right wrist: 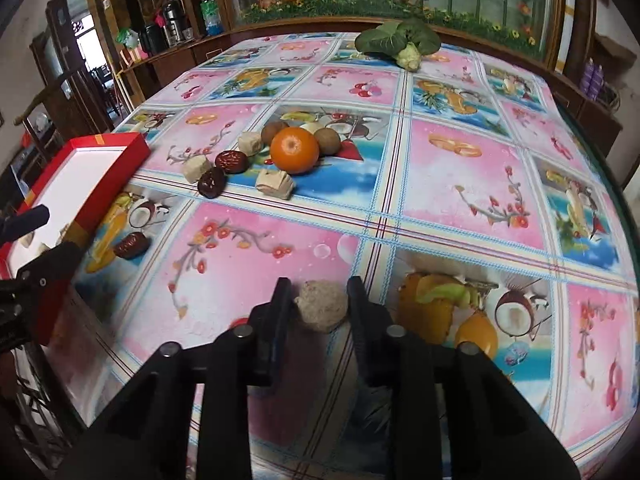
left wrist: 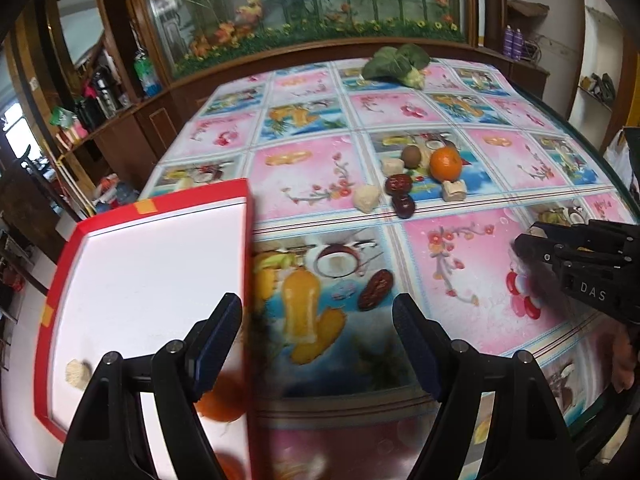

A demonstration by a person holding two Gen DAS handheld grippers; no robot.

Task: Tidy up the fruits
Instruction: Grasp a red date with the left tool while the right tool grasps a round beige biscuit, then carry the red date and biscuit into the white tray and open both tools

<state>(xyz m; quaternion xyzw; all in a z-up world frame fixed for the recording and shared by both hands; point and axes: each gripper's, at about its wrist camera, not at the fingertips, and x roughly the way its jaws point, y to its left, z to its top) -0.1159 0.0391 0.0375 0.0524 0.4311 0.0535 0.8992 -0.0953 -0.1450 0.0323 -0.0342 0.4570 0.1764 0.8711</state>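
My left gripper [left wrist: 318, 320] is open and empty, with its left finger over the red-rimmed white box [left wrist: 152, 264], which holds a beige cake piece [left wrist: 78, 374] and a blurred orange [left wrist: 220, 400]. My right gripper [right wrist: 320, 304] is shut on a round beige cake [right wrist: 322, 308] just above the table; it also shows in the left wrist view [left wrist: 532, 248]. An orange [right wrist: 295, 155], kiwis [right wrist: 327, 141], red dates [right wrist: 231, 161] and beige cake cubes [right wrist: 276, 185] cluster mid-table. One date [right wrist: 131, 245] lies alone beside the box [right wrist: 92, 184].
The round table carries a fruit-print cloth [right wrist: 460, 184]. A leafy green vegetable [right wrist: 400, 46] lies at its far edge. A wooden cabinet with a glass flower panel [left wrist: 304, 4] stands behind. The table's edge curves down at right [right wrist: 624, 208].
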